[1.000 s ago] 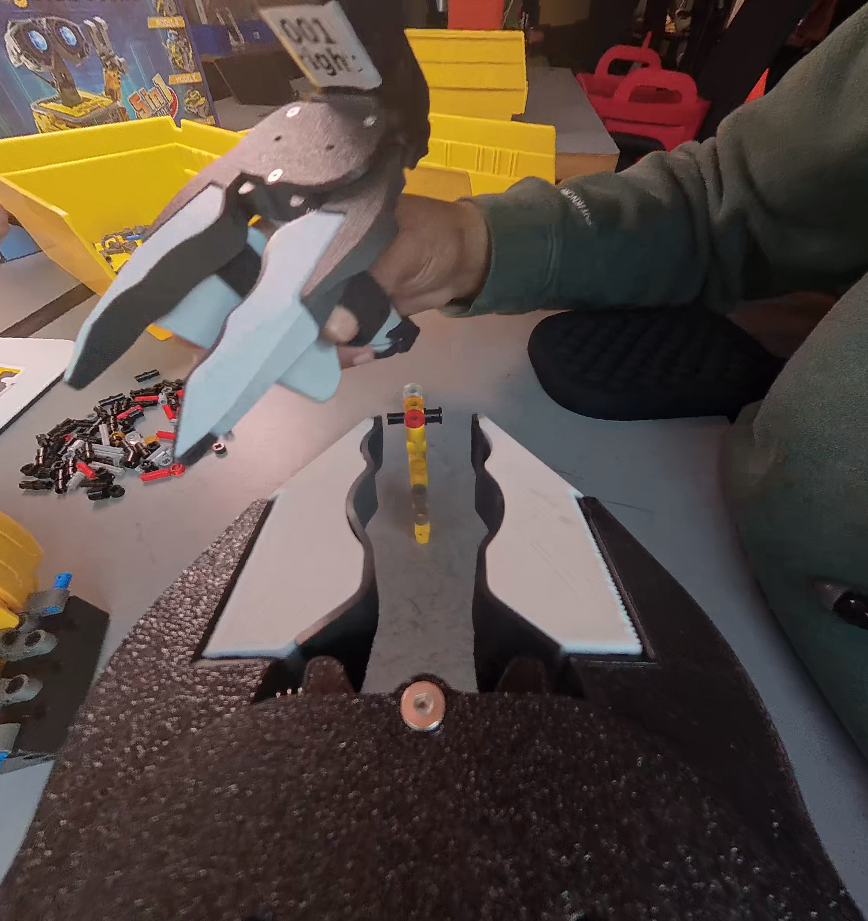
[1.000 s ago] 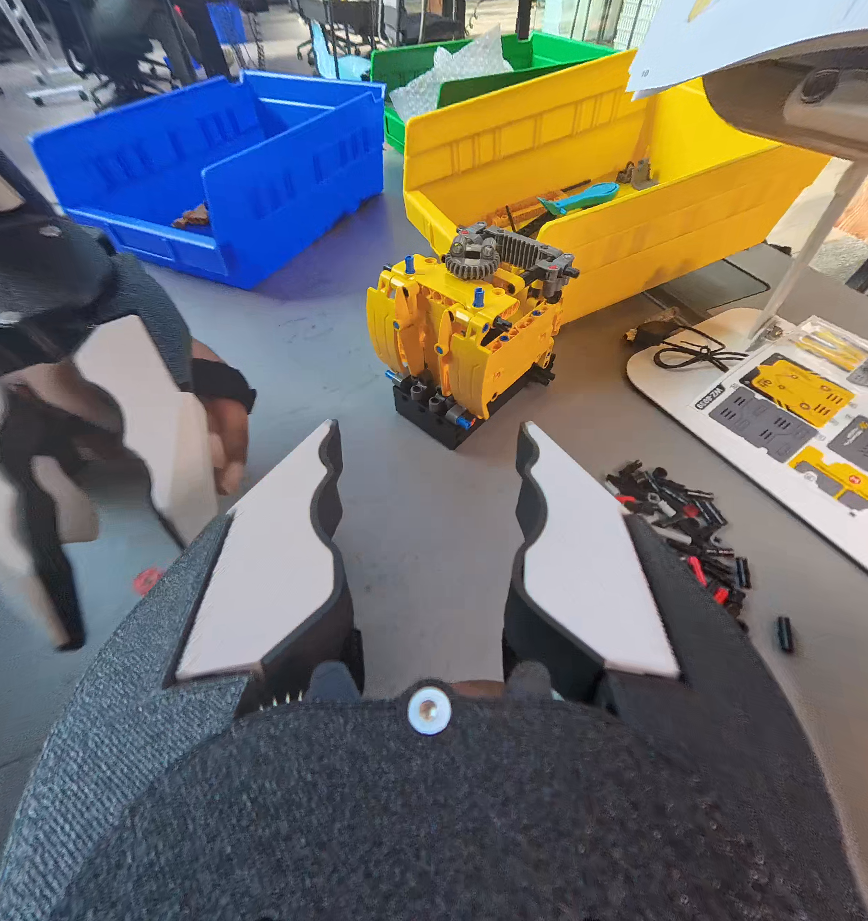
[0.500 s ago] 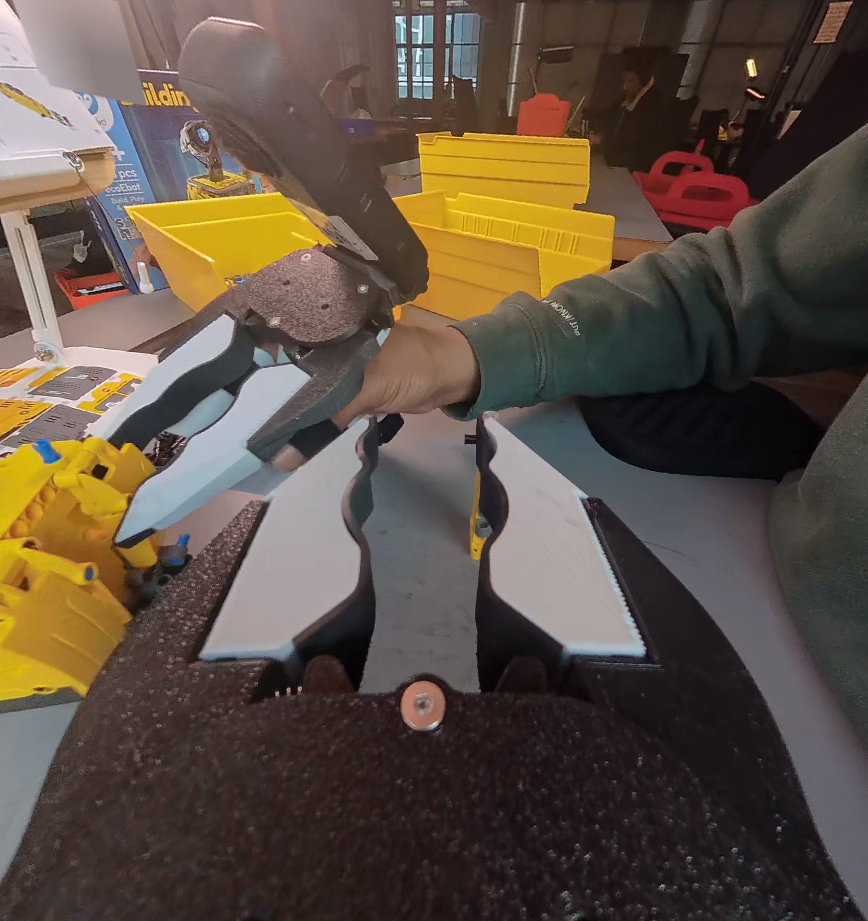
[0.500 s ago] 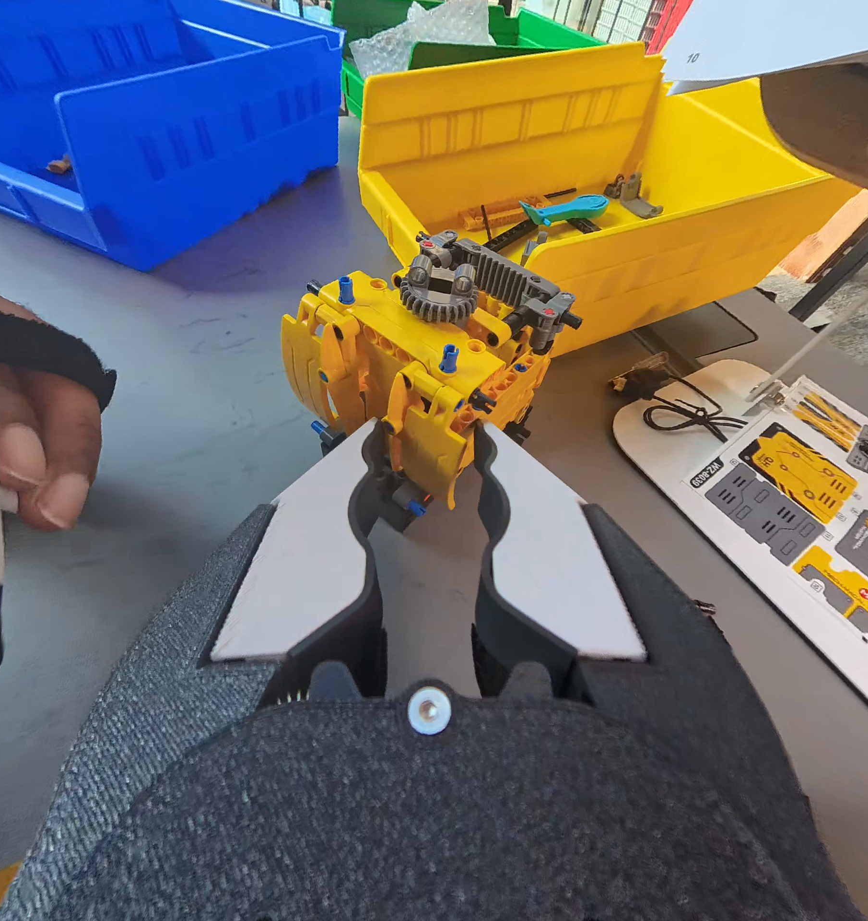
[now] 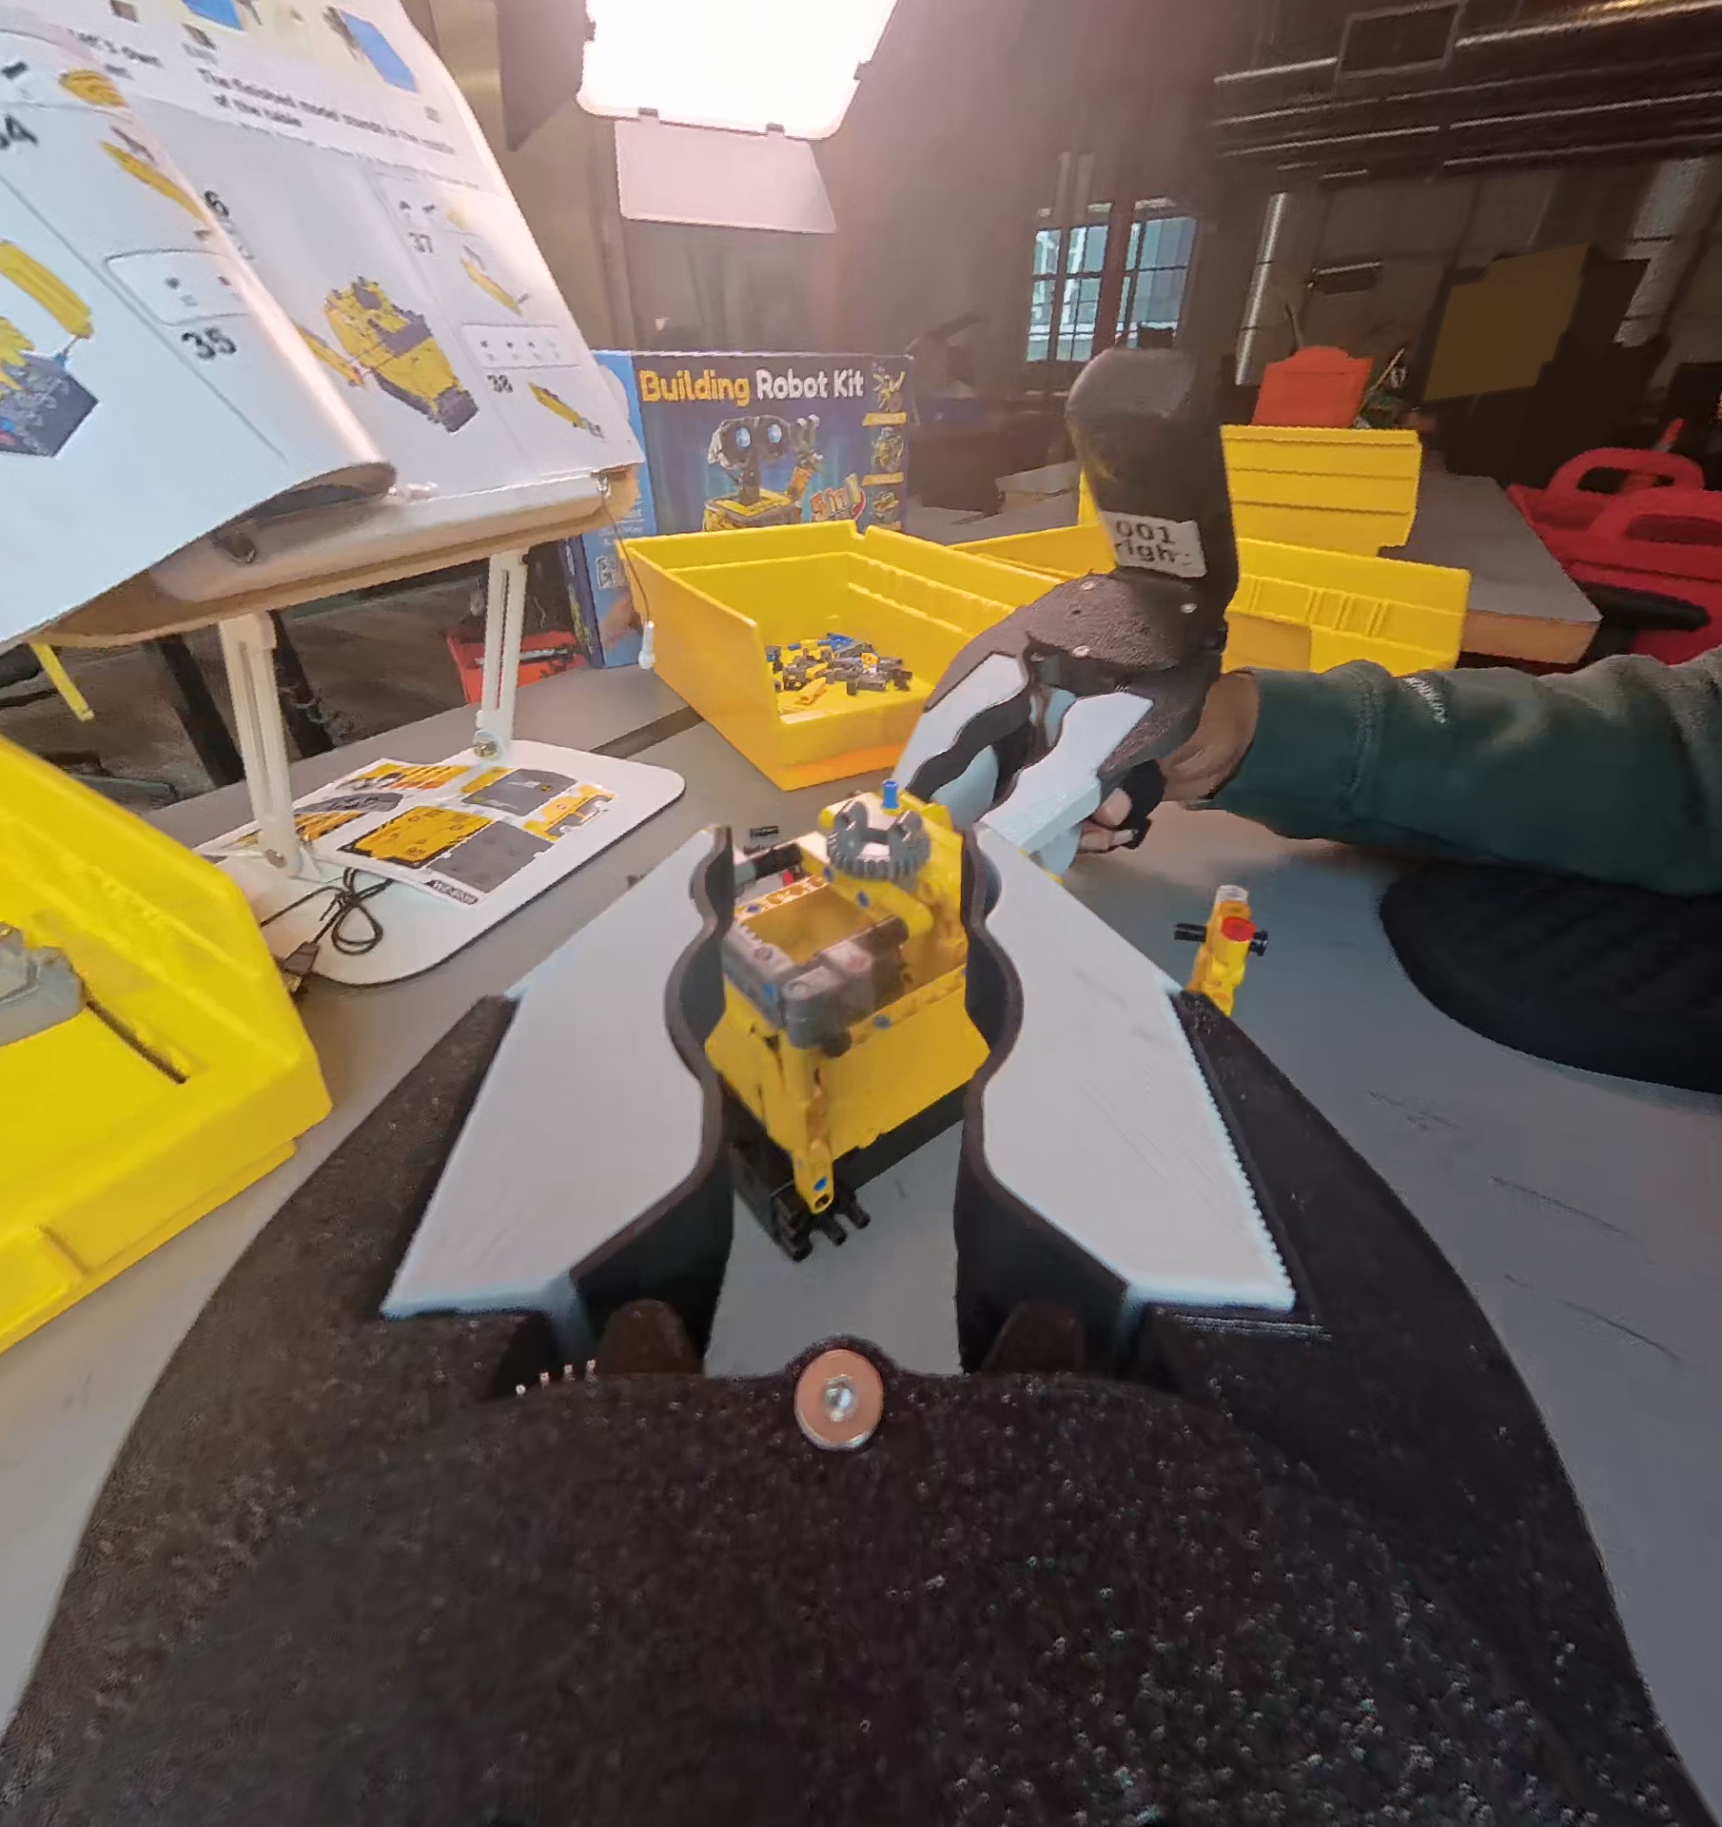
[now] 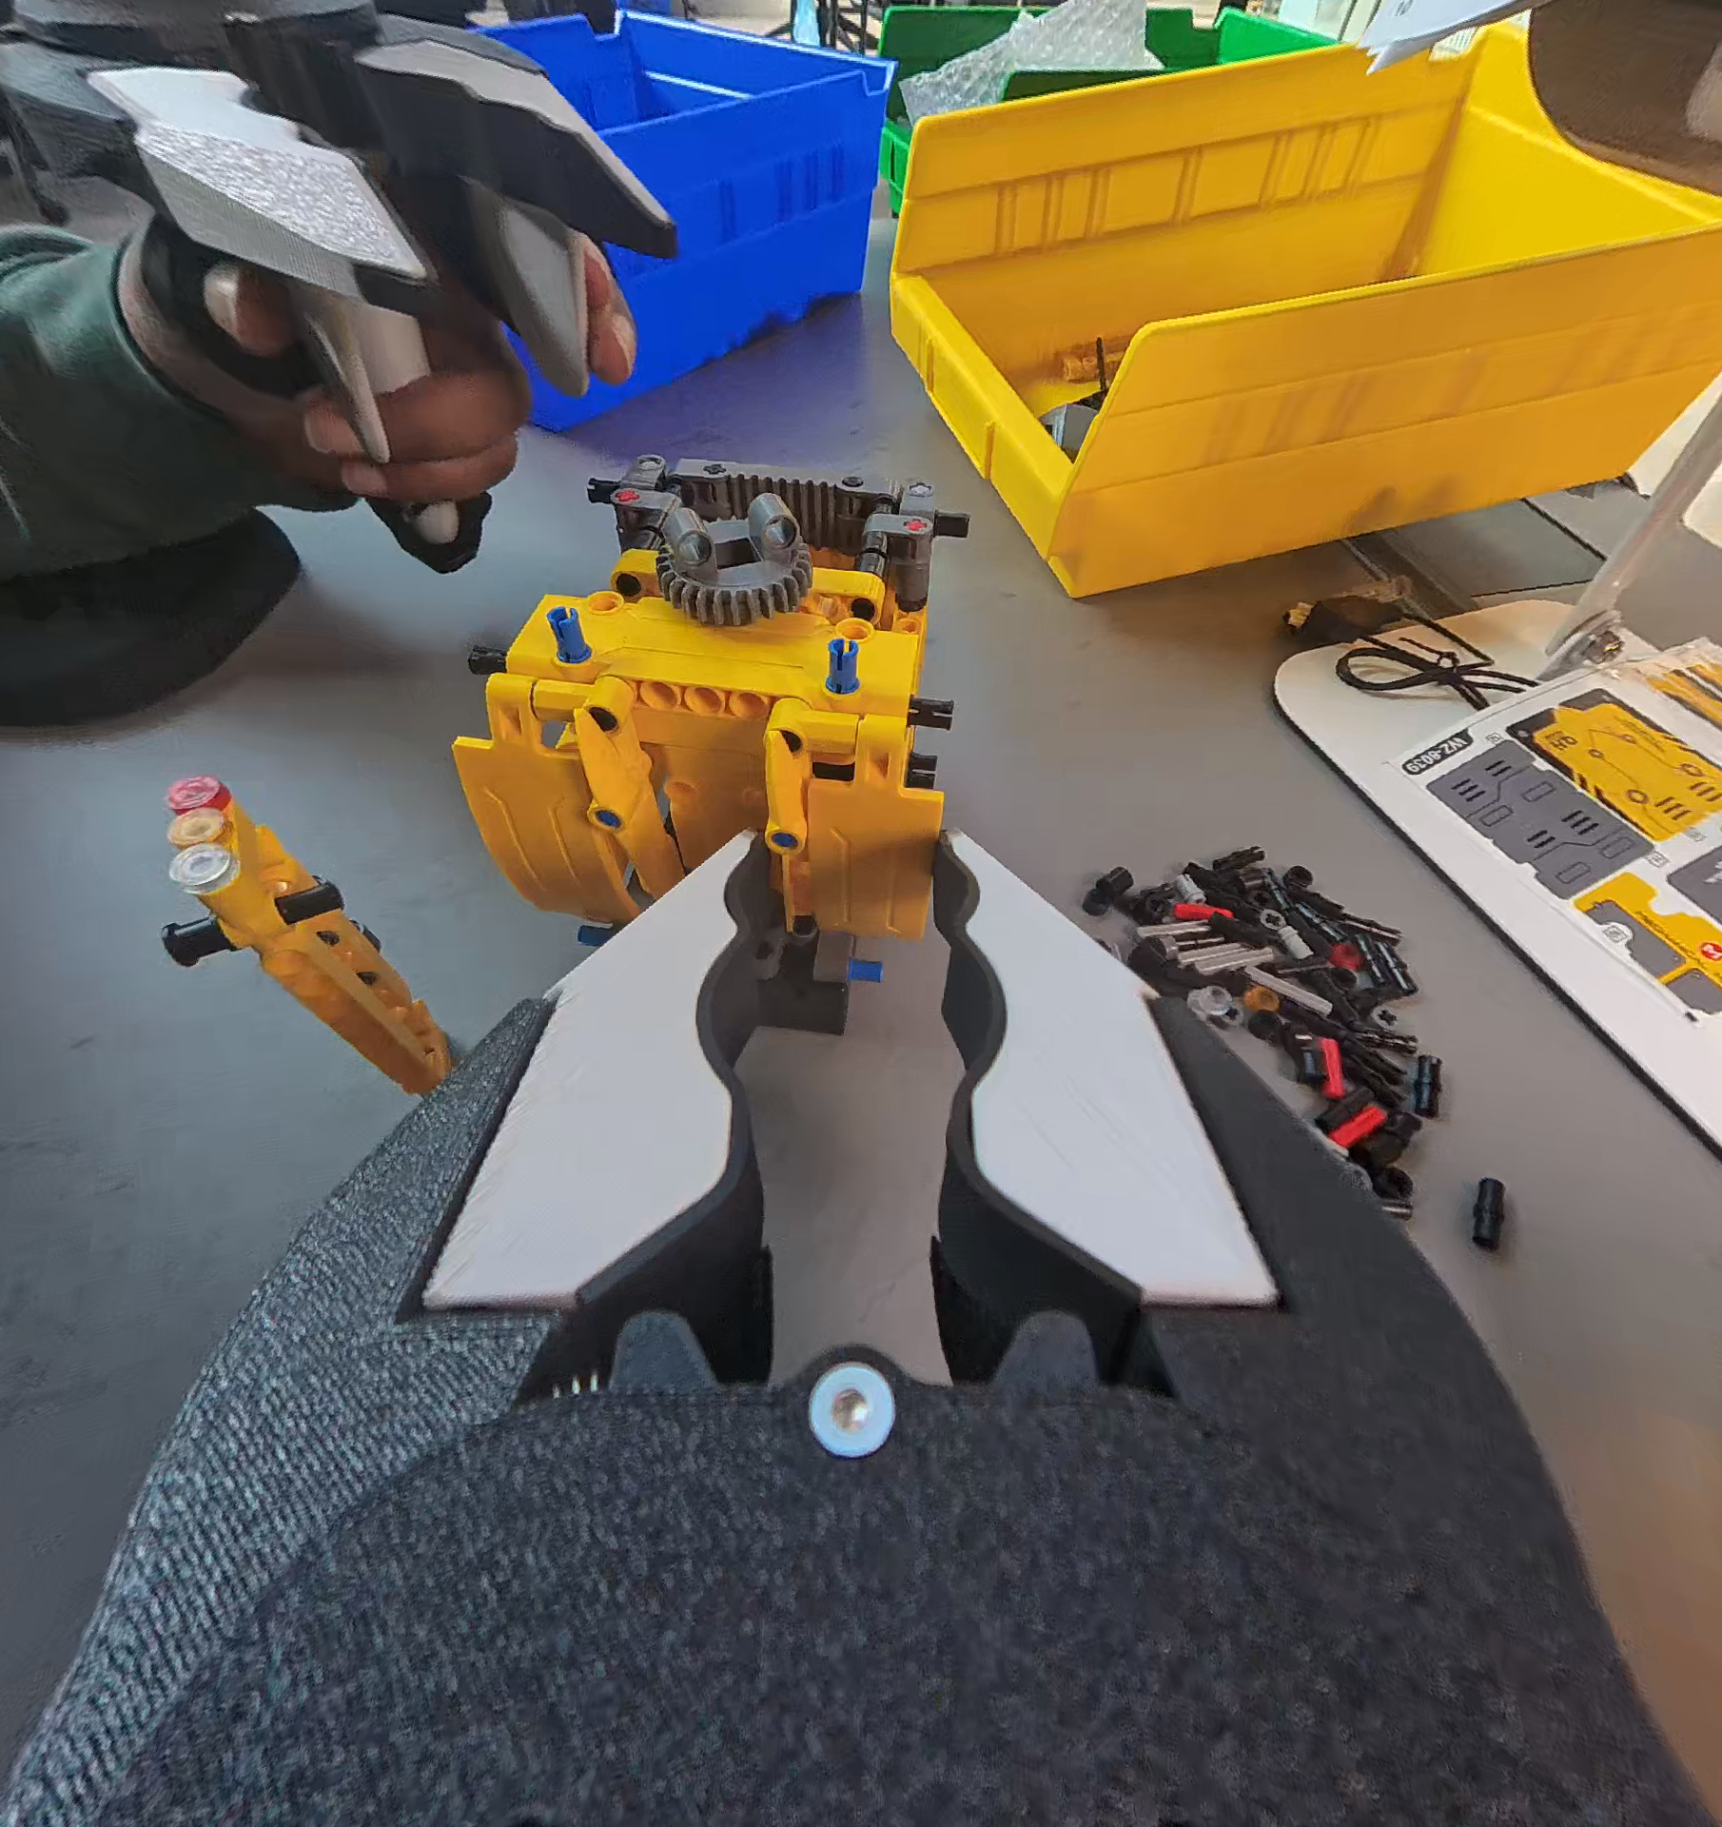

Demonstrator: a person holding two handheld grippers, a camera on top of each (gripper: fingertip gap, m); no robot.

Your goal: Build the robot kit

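Jaws of both grippers flank the yellow brick model, right's gripping its corner.

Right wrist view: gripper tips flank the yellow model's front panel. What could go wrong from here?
1. The right gripper flanks only one low panel of the yellow model; squeezing or pulling there may pop it off or tip the model.
2. The yellow beam assembly sits close beside the gripper; a sideways move could knock it.
3. Loose pins lie close on the other side and could scatter.

Glossy plastic yellow brick model, smooth matt grey tabletop, glossy paper instruction booklet.
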